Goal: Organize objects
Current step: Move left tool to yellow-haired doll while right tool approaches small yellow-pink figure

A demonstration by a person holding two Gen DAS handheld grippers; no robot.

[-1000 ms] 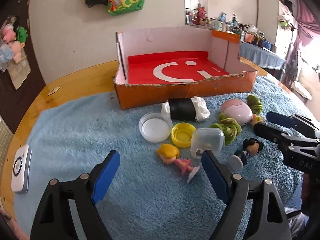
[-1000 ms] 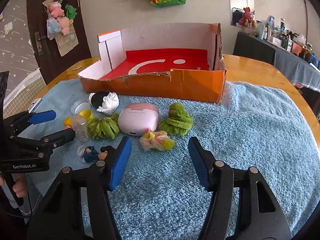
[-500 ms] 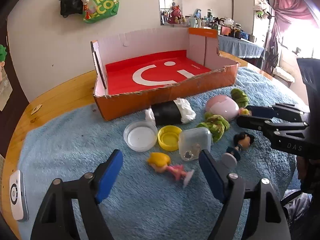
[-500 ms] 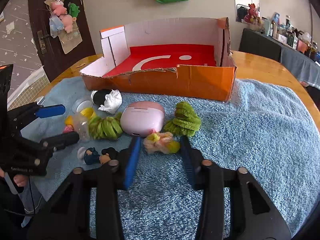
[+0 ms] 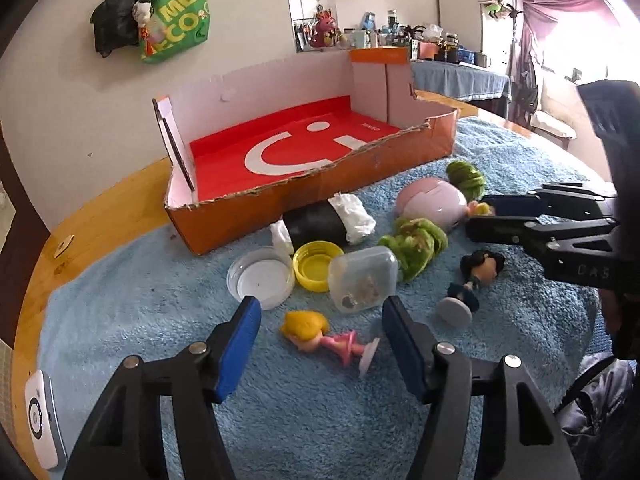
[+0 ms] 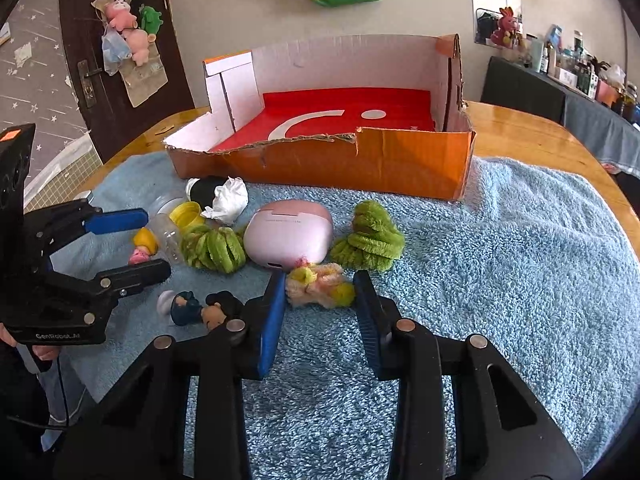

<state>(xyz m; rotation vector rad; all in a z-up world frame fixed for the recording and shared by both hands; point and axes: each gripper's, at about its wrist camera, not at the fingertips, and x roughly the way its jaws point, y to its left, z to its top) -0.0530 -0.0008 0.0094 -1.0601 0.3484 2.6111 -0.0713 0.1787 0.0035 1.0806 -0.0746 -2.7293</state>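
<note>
Both wrist views look steeply down, close over the blue towel (image 5: 120,300), toward the orange cardboard box (image 6: 360,160); each shows the toy cluster from an opposite side.

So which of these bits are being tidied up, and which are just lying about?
Being tidied: fluffy pink-yellow toy between the right gripper's jaws; blonde doll between the left gripper's closing jaws; orange box.

Lying about: white gadget, green bag.
</note>
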